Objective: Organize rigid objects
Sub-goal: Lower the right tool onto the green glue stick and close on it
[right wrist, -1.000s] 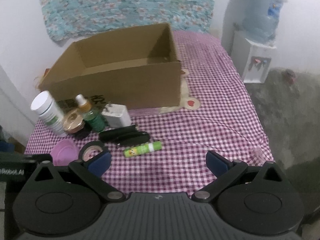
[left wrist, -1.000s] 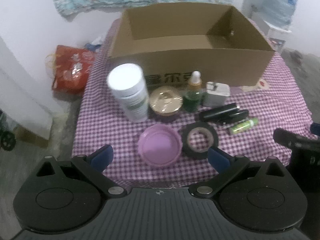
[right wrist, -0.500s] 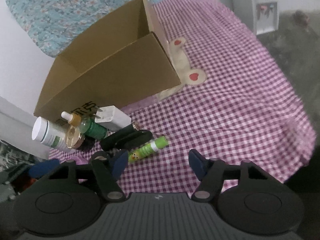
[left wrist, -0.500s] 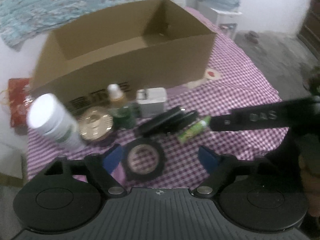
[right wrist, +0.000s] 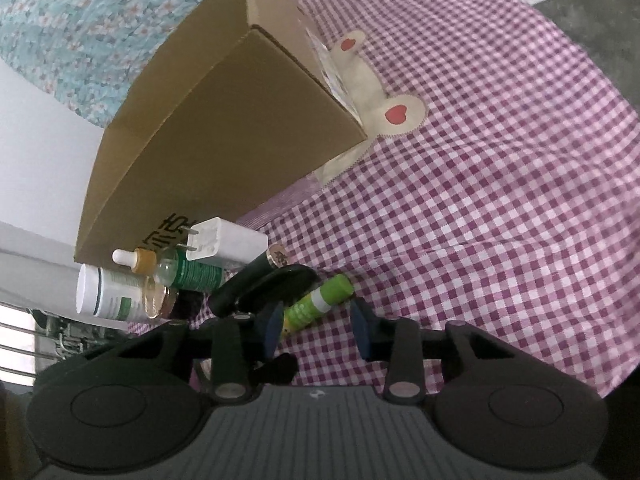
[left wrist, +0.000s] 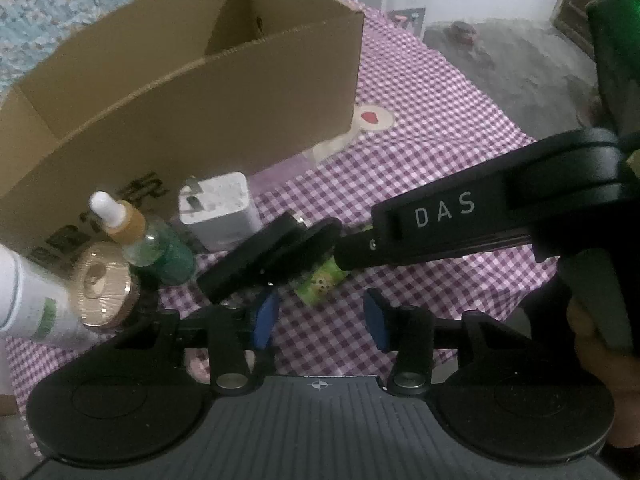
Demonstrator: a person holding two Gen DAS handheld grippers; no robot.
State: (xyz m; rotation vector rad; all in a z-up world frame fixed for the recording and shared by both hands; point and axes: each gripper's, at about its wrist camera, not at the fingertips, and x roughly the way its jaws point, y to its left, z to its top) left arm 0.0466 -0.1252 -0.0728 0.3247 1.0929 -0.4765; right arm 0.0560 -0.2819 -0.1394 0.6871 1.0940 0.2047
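Observation:
A green glue stick lies on the checked cloth, its lower end between the blue pads of my right gripper; the jaws are closing and the pads do not press it. My left gripper hovers just short of the same glue stick, jaws closing on nothing. One of the right gripper's fingers crosses the left view above the stick. Two black tubes, a white charger, a green dropper bottle, a gold-lidded jar and a white bottle stand in front of the open cardboard box.
The purple checked tablecloth stretches to the right of the objects, with a cream heart patch beside the box corner. A hand holds the right gripper at the left view's right edge. Grey floor lies beyond the table.
Both grippers have come down and in toward the row of objects, rolling as they went. Both pairs of jaws have narrowed a lot. The purple lid and tape roll have left view.

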